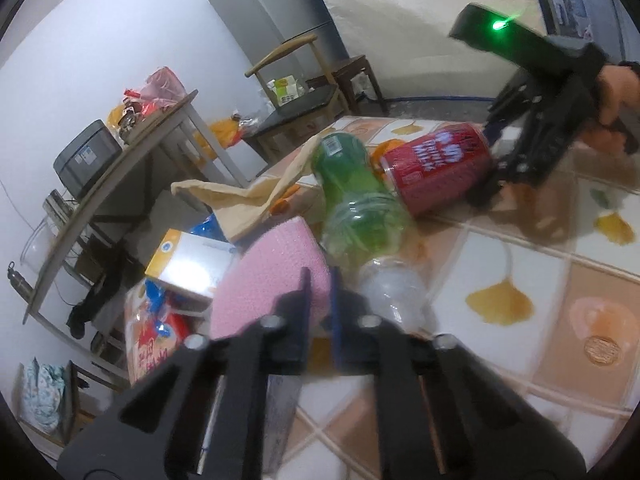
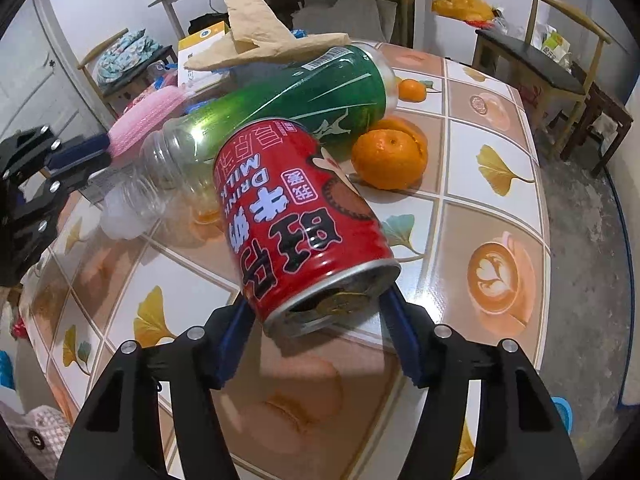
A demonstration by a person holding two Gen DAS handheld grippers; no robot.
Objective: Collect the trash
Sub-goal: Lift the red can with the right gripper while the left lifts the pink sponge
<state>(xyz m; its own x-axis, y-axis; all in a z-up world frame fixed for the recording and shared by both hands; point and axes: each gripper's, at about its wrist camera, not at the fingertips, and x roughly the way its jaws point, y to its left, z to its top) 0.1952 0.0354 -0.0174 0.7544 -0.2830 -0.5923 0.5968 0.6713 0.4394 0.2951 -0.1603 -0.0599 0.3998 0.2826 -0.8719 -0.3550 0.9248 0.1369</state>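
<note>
A red milk-drink can [image 2: 304, 216] lies tilted on the tiled table [image 2: 492, 216], leaning on a green plastic bottle [image 2: 300, 96] that lies on its side. My right gripper [image 2: 318, 300] is shut on the can's open end, a blue pad pressing each side. In the left wrist view the can [image 1: 436, 164], the bottle [image 1: 356, 188] and the right gripper [image 1: 494, 156] sit at the far side. My left gripper [image 1: 322, 276] is shut on the edge of a pink foam sheet [image 1: 268, 280]. The right wrist view shows that foam sheet [image 2: 148, 120] in the left gripper [image 2: 102, 158].
Two oranges [image 2: 388, 160] [image 2: 412, 90] lie behind the can. A beige paper bag [image 2: 260, 40] rests on the bottle. A yellow-white box [image 1: 192, 260] and a red snack packet [image 1: 160, 340] sit by the foam. Chairs [image 2: 532, 60] stand past the table's edge.
</note>
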